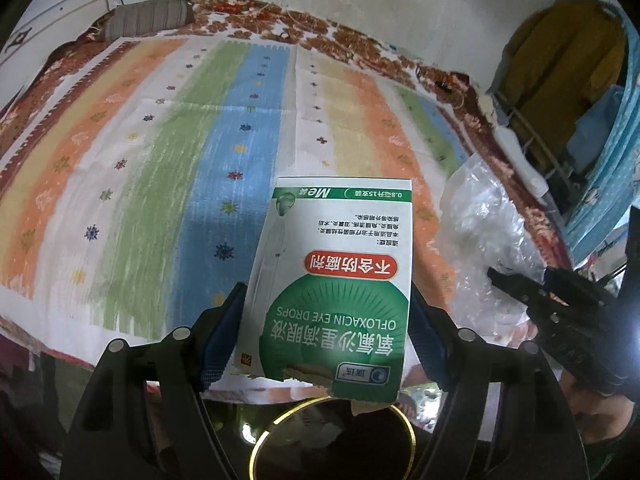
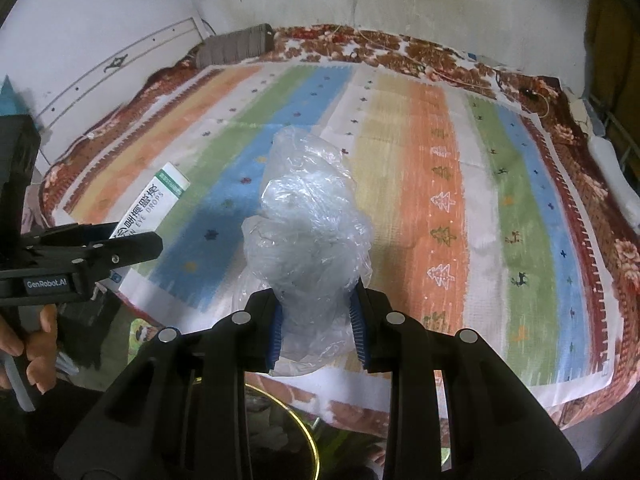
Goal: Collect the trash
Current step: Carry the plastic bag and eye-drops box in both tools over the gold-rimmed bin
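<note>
Left gripper (image 1: 328, 320) clamps the eye-drops box (image 1: 332, 280); right gripper (image 2: 318, 320) squeezes crumpled plastic wrap (image 2: 308, 220), lower centre. The slick wrap could slip free.

Left wrist view: looks steeply down along its fingers, close above the striped cloth (image 1: 160, 140). Right wrist view: same downward tilt, from just alongside. Shared: the cloth, the grey striped pillow (image 2: 236, 46), and each other's gripper at the frame edge.

Open striped cloth (image 2: 400, 140) beyond both loads
</note>
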A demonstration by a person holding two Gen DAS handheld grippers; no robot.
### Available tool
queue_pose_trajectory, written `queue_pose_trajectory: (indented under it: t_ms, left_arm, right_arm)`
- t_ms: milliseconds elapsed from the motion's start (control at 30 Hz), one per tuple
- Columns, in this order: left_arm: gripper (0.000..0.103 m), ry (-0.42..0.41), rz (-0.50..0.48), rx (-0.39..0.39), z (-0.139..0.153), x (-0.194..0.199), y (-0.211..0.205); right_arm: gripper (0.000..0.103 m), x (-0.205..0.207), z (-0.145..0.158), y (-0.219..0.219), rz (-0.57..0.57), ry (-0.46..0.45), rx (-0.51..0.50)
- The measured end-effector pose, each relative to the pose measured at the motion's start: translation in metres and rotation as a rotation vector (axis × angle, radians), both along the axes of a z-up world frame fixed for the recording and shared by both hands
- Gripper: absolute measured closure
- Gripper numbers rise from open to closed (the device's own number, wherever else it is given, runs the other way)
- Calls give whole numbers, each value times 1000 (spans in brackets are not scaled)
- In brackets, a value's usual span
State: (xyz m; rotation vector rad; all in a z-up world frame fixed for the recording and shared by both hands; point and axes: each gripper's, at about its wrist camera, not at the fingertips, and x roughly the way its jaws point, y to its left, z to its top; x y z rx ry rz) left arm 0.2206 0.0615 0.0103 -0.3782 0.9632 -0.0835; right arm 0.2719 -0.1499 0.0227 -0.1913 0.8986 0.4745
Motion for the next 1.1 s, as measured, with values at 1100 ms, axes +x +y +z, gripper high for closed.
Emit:
queue_pose_trajectory:
  t_ms: [1100]
  left_arm:
    - [28,-84,-30,-163,10,-116,-34]
  right_arm:
    - [77,-121,-4,-40,-20,18,109]
